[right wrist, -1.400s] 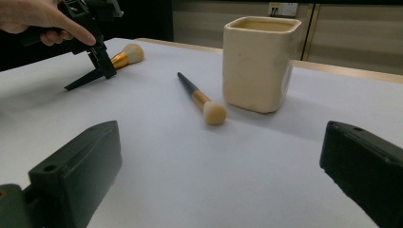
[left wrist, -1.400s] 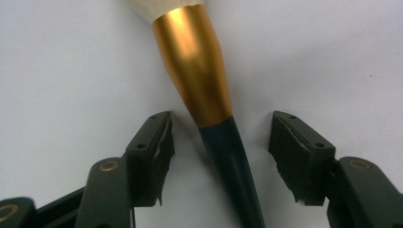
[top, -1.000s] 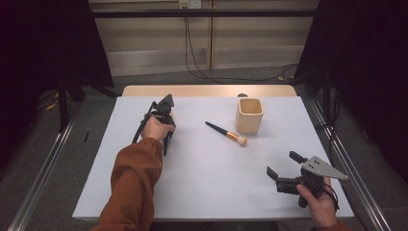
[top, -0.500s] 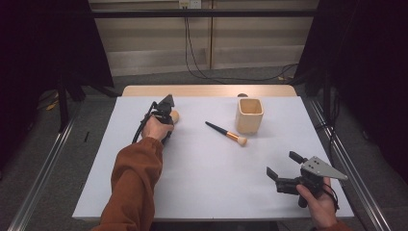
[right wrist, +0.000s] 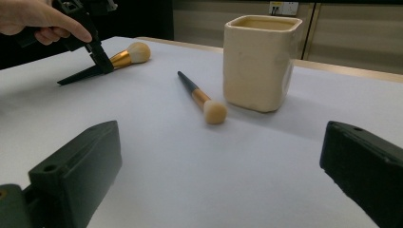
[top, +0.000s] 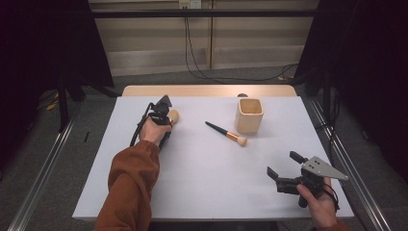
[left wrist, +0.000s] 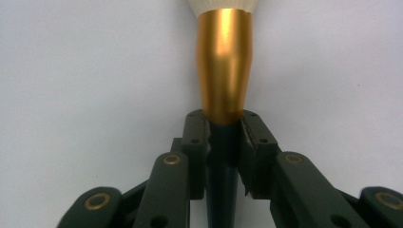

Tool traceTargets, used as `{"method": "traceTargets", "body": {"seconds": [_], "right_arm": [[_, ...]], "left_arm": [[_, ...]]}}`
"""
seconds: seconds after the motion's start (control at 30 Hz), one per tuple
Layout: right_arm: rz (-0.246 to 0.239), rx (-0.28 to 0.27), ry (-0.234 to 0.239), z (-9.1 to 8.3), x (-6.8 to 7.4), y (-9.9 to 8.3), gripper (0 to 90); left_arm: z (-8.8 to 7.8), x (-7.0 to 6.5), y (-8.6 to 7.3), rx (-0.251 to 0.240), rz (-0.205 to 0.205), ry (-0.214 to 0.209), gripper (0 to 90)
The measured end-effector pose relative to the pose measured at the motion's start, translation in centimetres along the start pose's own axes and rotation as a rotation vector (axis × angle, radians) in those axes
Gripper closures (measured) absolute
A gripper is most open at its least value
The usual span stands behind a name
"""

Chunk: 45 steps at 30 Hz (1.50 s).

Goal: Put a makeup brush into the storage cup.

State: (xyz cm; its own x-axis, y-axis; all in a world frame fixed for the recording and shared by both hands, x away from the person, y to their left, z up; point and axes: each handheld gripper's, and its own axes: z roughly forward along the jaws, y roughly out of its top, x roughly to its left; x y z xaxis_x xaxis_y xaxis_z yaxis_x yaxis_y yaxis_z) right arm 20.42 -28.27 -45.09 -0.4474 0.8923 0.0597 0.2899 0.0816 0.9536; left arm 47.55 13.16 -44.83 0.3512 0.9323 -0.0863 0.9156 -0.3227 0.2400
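A large makeup brush [top: 172,116] with a gold ferrule [left wrist: 224,66] and pale bristles lies at the table's far left. My left gripper [top: 161,108] is shut on its dark handle just below the ferrule, as the left gripper view [left wrist: 224,130] shows up close. The right gripper view shows that gripper [right wrist: 97,57] and the brush [right wrist: 126,56] at the upper left. A smaller brush [top: 226,133] [right wrist: 197,97] lies mid-table, its head next to a cream square cup [top: 249,115] [right wrist: 259,61]. My right gripper [top: 284,168] [right wrist: 218,137] stands open near the front right, holding nothing.
The white table [top: 202,183] has bare room across its front and middle. Its right edge is close to the right hand. Metal rails run along the floor on both sides, and cables hang at the back wall.
The left hand has shifted slightly at the large brush, and the brush's head now shows beside the gripper. The right gripper has stayed in place.
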Motion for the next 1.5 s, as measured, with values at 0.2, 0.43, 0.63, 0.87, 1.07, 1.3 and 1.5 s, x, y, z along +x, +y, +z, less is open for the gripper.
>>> {"method": "traceTargets", "body": {"seconds": [0.2,0.43,0.63,0.87,1.07,1.3,1.5], "right_arm": [[0.001,0.003,-0.001,0.1,0.0,0.0,0.0],[0.001,0.002,-0.003,0.1,0.0,0.0,0.0],[0.014,-0.005,-0.003,0.1,0.0,0.0,0.0],[0.009,-0.003,-0.003,0.1,0.1,0.0,0.0],[0.02,-0.008,-0.01,0.1,0.1,0.0,0.0],[0.021,-0.012,-0.007,0.1,0.1,0.0,0.0],[0.018,-0.007,-0.009,0.2,0.1,0.0,0.0]], "left_arm": [[-0.8,0.9,-0.5,-0.038,0.029,-0.018,74.6],[-2.3,1.5,-1.1,-0.141,0.052,-0.064,74.6],[-3.1,1.7,-1.9,-0.224,0.126,-0.101,74.6],[-3.5,2.1,-2.9,-0.36,0.133,-0.152,74.6],[-4.2,1.9,-3.7,-0.455,0.168,-0.179,74.6],[-4.8,1.8,-4.8,-0.543,0.195,-0.216,74.5],[-5.4,2.1,-5.4,-0.611,0.195,-0.24,74.5]]}}
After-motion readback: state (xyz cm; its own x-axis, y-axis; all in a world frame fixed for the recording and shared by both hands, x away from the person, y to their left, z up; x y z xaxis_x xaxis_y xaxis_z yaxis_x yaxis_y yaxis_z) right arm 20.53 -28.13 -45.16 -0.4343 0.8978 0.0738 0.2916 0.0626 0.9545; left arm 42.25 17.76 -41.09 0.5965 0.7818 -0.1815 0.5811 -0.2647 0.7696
